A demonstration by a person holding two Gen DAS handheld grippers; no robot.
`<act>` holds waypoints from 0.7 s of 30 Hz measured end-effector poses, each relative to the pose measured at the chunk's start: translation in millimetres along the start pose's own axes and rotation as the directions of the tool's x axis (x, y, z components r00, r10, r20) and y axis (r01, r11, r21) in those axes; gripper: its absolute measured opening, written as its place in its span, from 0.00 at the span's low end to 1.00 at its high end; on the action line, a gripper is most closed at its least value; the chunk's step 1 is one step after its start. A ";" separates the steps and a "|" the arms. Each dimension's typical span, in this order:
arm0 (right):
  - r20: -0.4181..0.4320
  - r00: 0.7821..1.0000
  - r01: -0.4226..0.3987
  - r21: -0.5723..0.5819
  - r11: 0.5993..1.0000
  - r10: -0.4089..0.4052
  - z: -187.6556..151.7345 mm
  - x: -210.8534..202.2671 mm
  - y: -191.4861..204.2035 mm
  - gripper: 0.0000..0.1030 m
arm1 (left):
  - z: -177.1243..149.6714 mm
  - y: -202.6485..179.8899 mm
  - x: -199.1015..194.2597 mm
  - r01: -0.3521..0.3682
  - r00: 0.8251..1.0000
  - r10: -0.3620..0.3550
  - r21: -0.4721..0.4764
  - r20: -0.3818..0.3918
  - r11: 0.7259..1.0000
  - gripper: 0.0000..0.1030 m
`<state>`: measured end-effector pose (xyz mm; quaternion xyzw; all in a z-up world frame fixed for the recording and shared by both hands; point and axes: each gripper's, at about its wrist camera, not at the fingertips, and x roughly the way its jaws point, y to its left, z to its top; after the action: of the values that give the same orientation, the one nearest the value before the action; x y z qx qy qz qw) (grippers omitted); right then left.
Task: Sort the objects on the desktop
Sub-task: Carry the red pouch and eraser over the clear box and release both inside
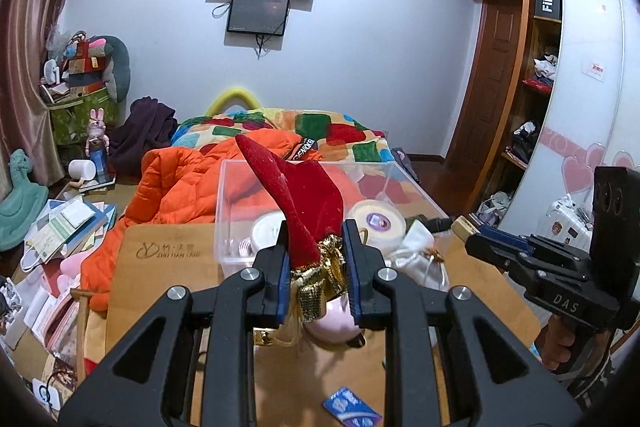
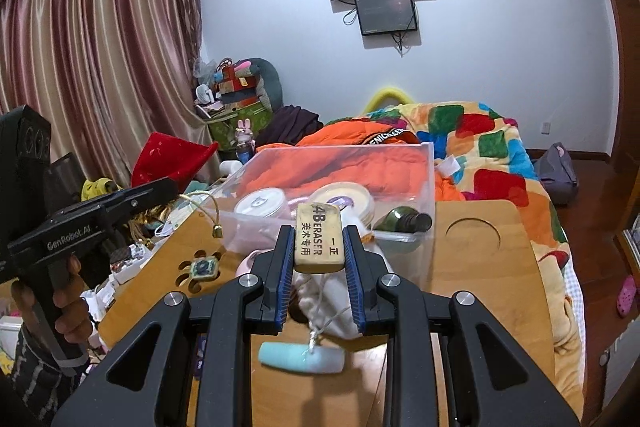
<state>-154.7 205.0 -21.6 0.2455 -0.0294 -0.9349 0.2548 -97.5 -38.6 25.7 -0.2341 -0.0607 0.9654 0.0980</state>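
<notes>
My left gripper (image 1: 316, 255) is shut on a red velvet pouch (image 1: 304, 195) with a gold drawstring neck, held above the wooden lap table (image 1: 168, 267) in front of the clear plastic box (image 1: 232, 195). The pouch also shows in the right wrist view (image 2: 168, 159). My right gripper (image 2: 318, 251) is shut on a beige 4B eraser (image 2: 320, 239), held above the near edge of the clear box (image 2: 424, 195). The right gripper also shows in the left wrist view (image 1: 468, 229), right of the box. The box holds two round tins (image 2: 260, 205) (image 2: 344, 199) and a dark green bottle (image 2: 404, 221).
On the table lie a white drawstring pouch (image 2: 340, 299), a pale blue object (image 2: 300, 357), a pink item (image 1: 332, 323), a blue card (image 1: 352, 409) and a small square charm (image 2: 204, 269). An orange jacket (image 1: 172, 183) and a colourful blanket (image 2: 492, 155) lie behind on the bed.
</notes>
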 end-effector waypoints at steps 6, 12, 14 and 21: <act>-0.011 1.000 0.009 -0.009 1.000 -0.009 13.8 15.1 -12.6 0.21 | 17.0 -1.7 19.5 0.006 1.000 -0.006 0.010 -0.007 1.000 0.21; -0.011 1.000 0.027 0.007 1.000 -0.027 32.6 36.0 -28.5 0.21 | 31.9 -3.2 53.6 0.026 0.999 -0.026 0.009 -0.043 1.000 0.21; -0.012 0.999 0.036 0.020 0.999 -0.036 37.2 46.0 -36.3 0.21 | 33.4 -4.3 64.1 0.036 0.997 -0.036 0.009 -0.062 0.999 0.22; -0.047 0.998 0.047 0.046 0.998 -0.045 40.0 72.7 -51.5 0.21 | 34.8 -3.9 100.2 0.056 0.989 -0.056 -0.008 -0.135 0.998 0.22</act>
<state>-252.0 211.3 -28.0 0.2732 -0.0397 -0.9337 0.2281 -200.3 -15.5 13.0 -0.2972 -0.0625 0.9441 0.1284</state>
